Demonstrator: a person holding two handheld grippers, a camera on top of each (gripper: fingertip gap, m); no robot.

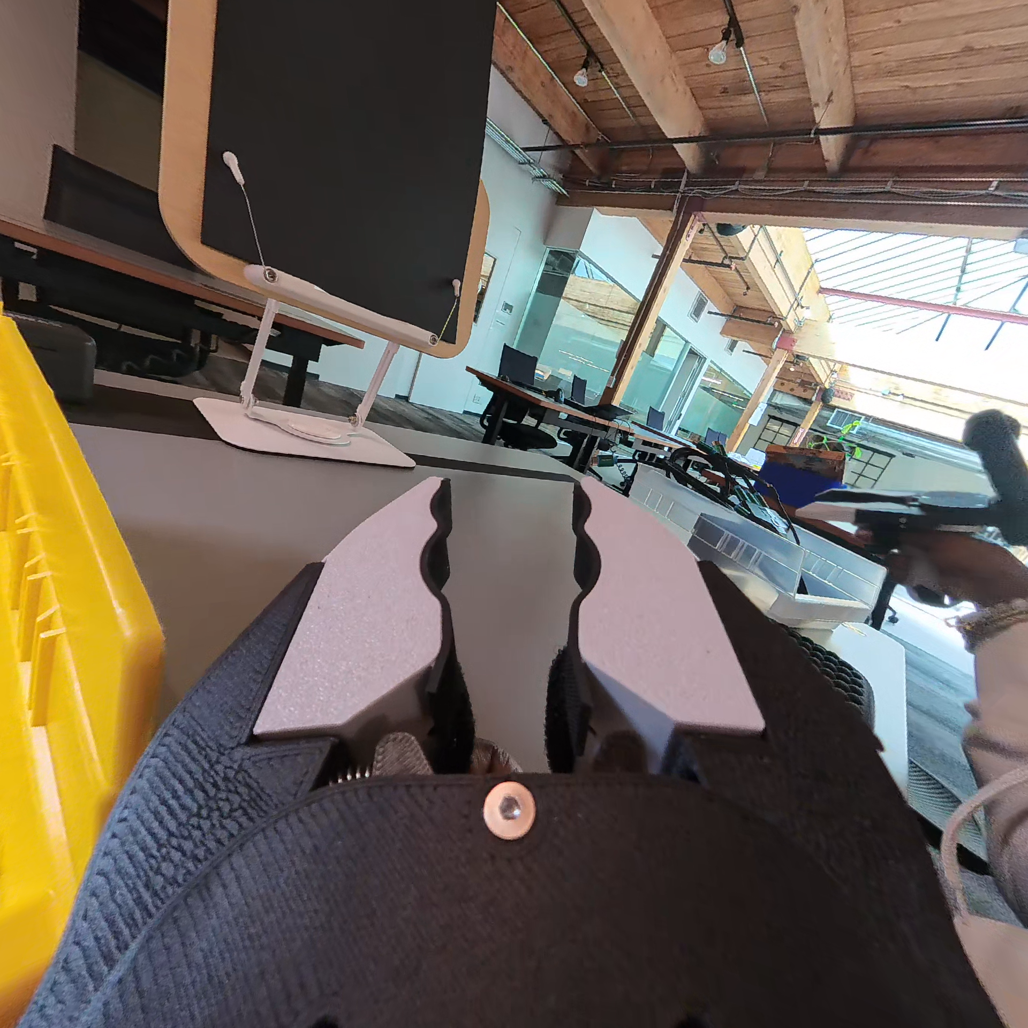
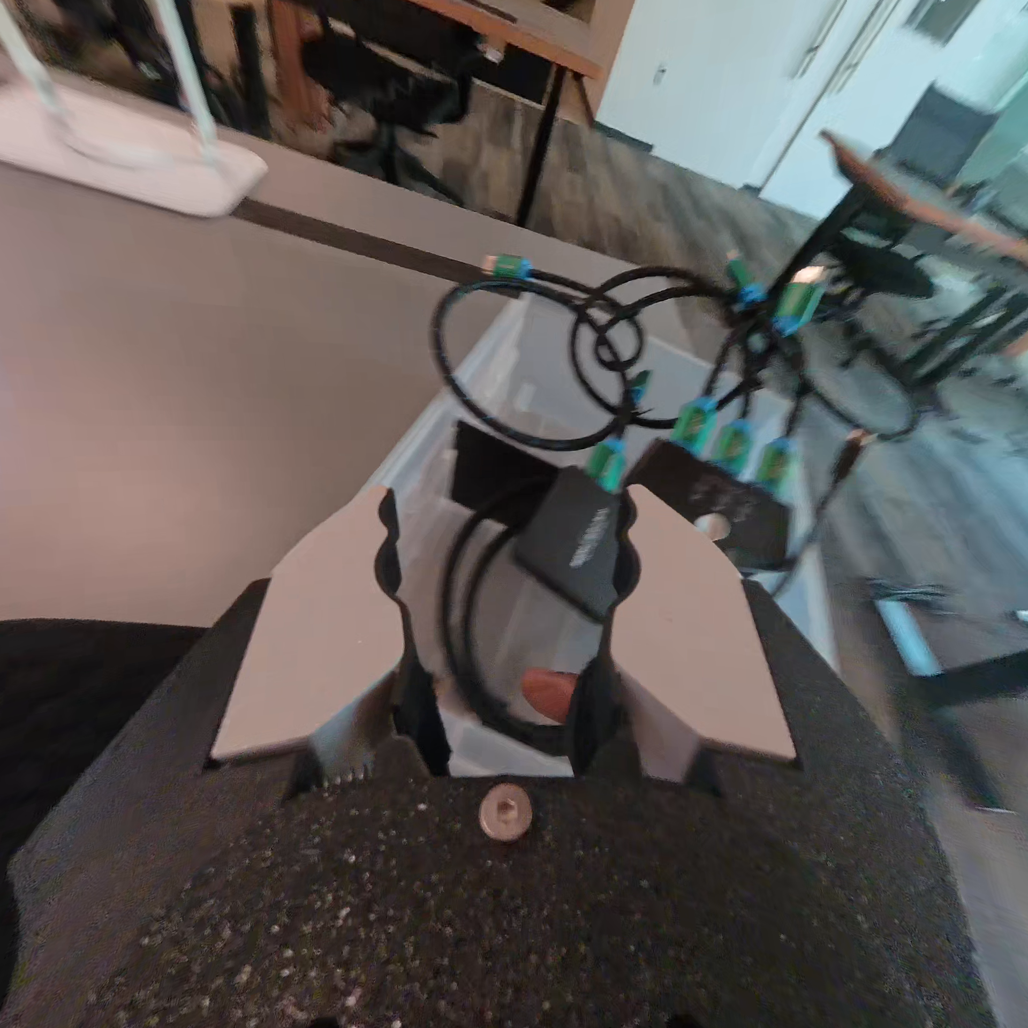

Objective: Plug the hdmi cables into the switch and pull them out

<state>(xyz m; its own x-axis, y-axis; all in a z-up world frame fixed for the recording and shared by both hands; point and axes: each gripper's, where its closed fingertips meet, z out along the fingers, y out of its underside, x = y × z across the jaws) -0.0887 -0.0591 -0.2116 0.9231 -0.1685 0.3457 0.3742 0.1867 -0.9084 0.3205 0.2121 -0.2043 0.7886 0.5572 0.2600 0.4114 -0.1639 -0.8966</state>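
On the desk the stand sits at eleven o'clock from the left claw, carrying the tilted board above its base. A crate stands at nine o'clock, just beside that claw. At two o'clock lies the tray at the desk's edge. Inside the tray — seen past the right claw — two switch boxes lie side by side at twelve to one o'clock, cable plugs standing in their far edges, with cable loops rising behind them.
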